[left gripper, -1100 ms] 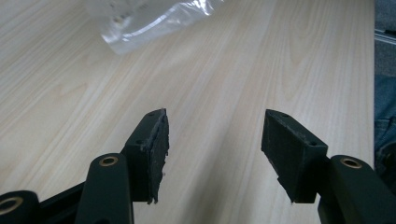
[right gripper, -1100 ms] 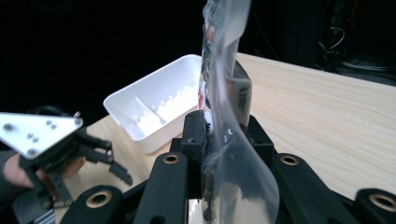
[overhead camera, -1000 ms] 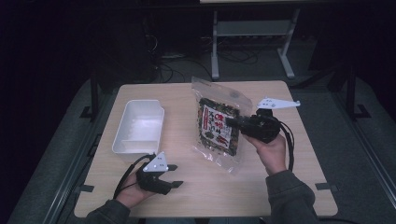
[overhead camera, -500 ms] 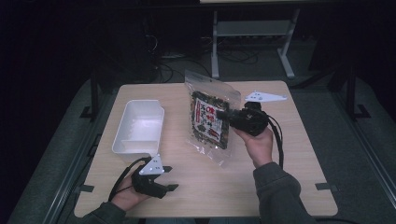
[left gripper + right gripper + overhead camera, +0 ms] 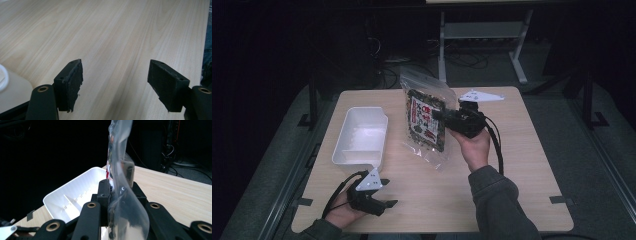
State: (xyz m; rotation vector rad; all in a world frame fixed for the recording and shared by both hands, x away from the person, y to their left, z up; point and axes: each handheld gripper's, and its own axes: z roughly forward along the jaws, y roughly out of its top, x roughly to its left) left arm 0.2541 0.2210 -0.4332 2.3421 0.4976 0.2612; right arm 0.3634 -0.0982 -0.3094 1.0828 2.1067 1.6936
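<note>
One pale wood table (image 5: 512, 165), dim, perhaps cluttered room.

Glossy clear plastic bag (image 5: 427, 125); smooth white plastic tray (image 5: 360, 137); matt pale wood-grain table (image 5: 522, 145); matt black pads (image 5: 75, 82).

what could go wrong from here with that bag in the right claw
1. The right claw pinches the clear bag at one edge only, so the slick plastic might slip and drop onto the table.
2. The bag hangs long and floppy; carried to the white bin, its loose lower end could catch the rim or drape outside.
3. The left claw, whose jaws have just been opening with nothing between them, sits far off and cannot steady the bag.
</note>
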